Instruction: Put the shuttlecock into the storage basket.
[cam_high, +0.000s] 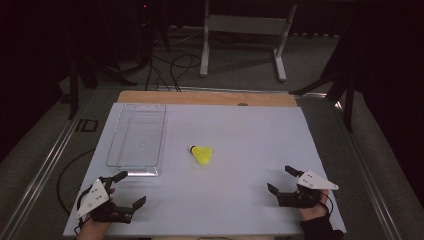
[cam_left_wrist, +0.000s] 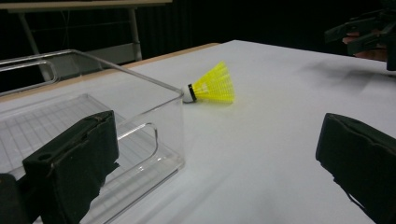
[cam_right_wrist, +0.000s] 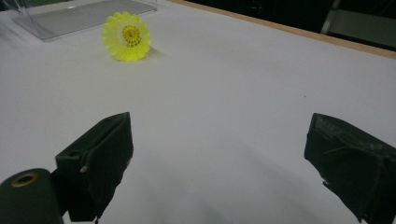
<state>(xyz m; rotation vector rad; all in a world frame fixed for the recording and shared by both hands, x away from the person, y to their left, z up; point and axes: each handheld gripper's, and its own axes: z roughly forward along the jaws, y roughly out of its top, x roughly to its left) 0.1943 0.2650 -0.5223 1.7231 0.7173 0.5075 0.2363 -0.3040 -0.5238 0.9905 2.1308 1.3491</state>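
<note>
A yellow shuttlecock (cam_high: 202, 154) lies on its side in the middle of the white table (cam_high: 240, 135), cork end toward the left. It shows as the shuttlecock (cam_left_wrist: 212, 86) beyond the tray corner, and as the shuttlecock (cam_right_wrist: 127, 36) with its open skirt facing the camera. A clear plastic tray (cam_high: 137, 140) stands empty to its left. My left gripper (cam_high: 131, 189) rests near the front left corner, jaws wide apart and empty. My right gripper (cam_high: 281, 180) sits at the front right, open with nothing between its jaws.
The tray's near corner (cam_left_wrist: 177, 135) stands just ahead of my left jaw. A wooden strip (cam_high: 200, 97) edges the table's far side. Beyond it, metal stand legs (cam_high: 240, 45) and cables lie on the grey floor.
</note>
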